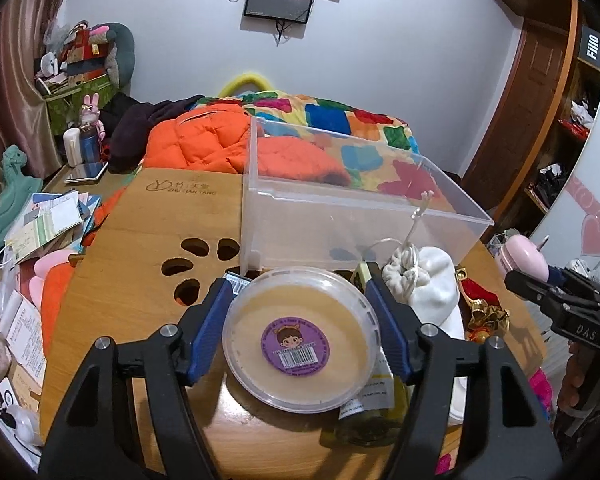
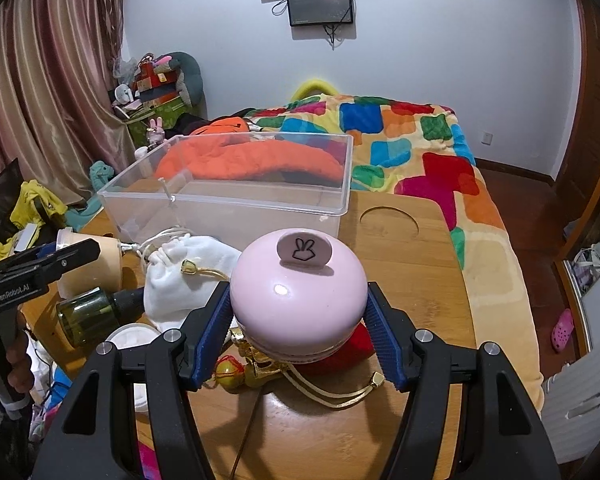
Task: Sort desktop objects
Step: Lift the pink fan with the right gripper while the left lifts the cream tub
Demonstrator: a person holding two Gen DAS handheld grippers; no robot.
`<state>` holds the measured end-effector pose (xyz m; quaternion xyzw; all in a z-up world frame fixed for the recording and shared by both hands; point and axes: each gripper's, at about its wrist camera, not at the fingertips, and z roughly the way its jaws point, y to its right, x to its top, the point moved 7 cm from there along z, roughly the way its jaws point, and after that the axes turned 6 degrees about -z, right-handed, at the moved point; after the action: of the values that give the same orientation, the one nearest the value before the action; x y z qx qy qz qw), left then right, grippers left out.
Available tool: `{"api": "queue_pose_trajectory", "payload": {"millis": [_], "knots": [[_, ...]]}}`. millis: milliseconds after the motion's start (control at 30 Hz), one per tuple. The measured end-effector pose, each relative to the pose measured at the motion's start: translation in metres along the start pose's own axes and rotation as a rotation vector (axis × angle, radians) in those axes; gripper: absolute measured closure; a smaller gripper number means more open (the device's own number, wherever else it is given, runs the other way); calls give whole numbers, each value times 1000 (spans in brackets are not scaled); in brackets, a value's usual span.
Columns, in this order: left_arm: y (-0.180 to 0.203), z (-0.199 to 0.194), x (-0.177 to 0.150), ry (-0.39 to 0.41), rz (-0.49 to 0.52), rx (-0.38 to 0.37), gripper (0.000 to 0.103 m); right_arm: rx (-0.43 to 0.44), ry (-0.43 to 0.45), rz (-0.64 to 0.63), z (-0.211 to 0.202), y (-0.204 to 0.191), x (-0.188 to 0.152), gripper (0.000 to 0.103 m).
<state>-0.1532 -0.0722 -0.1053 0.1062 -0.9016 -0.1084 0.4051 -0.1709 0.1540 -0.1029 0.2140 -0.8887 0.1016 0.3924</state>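
Left wrist view first: the left gripper [image 1: 300, 320] has its blue pads pressed on either side of a round tub [image 1: 300, 338] with a purple sticker on its lid, so the jaws are about half apart and holding it. From here the tub seems lifted clear of the wooden table [image 1: 140, 248], just short of the clear bin [image 1: 364, 220] that stands at the table's far side. That bin looks empty; I see nothing lying on its floor. Beside the tub lie a white pouch [image 1: 428, 284] with a drawstring, a green bottle [image 1: 376, 412] partly hidden under the tub, and a gold and red trinket [image 1: 484, 308]. At the right edge the right gripper [image 1: 540, 276] shows with something pink in it.

Right wrist view: the right gripper [image 2: 298, 320] grips a pink round case [image 2: 298, 296] with a bunny tab on top, jaws about half apart and shut against its sides, near the bin [image 2: 228, 196] but not over it. The pouch [image 2: 188, 276], the bottle [image 2: 88, 312] and the trinket [image 2: 244, 364] lie on the table [image 2: 412, 280].

My judgement: sorting has barely begun. Two items are picked up, none is in the bin, and at least three more wait.
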Motion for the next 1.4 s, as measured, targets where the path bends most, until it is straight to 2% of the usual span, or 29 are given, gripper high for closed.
{"api": "queue_pose_trajectory", "payload": {"millis": [267, 333, 400, 433, 567, 767, 833, 900, 1000, 1133, 1333, 1400], "knots": [[13, 10, 19, -3, 88, 44, 40, 10, -4, 6, 1, -3, 0, 42], [19, 12, 24, -5, 112, 38, 43, 12, -8, 8, 2, -2, -2, 42], [25, 11, 31, -4, 127, 21, 53, 14, -12, 12, 3, -1, -3, 42], [27, 12, 33, -12, 125, 10, 53, 14, -16, 13, 4, -1, -4, 42], [37, 19, 29, -22, 152, -1, 48, 16, -21, 20, 6, 1, -5, 42], [56, 21, 17, 5, 256, 74, 45, 23, -35, 22, 11, 3, -8, 42], [53, 19, 15, 11, 249, 79, 41, 24, -35, 22, 11, 3, -9, 42], [45, 18, 13, 1, 209, 67, 30, 30, -37, 25, 11, 3, -11, 42], [35, 18, 9, -19, 155, 17, 26, 34, -44, 23, 14, 3, -12, 42], [31, 20, 8, -33, 121, -13, 25, 40, -53, 20, 18, -1, -14, 42], [37, 42, -13, -104, 160, 18, 25, 49, -53, 7, 17, -9, -14, 42], [34, 47, -17, -110, 146, 19, 30, 53, -51, 1, 16, -12, -12, 42]]}}
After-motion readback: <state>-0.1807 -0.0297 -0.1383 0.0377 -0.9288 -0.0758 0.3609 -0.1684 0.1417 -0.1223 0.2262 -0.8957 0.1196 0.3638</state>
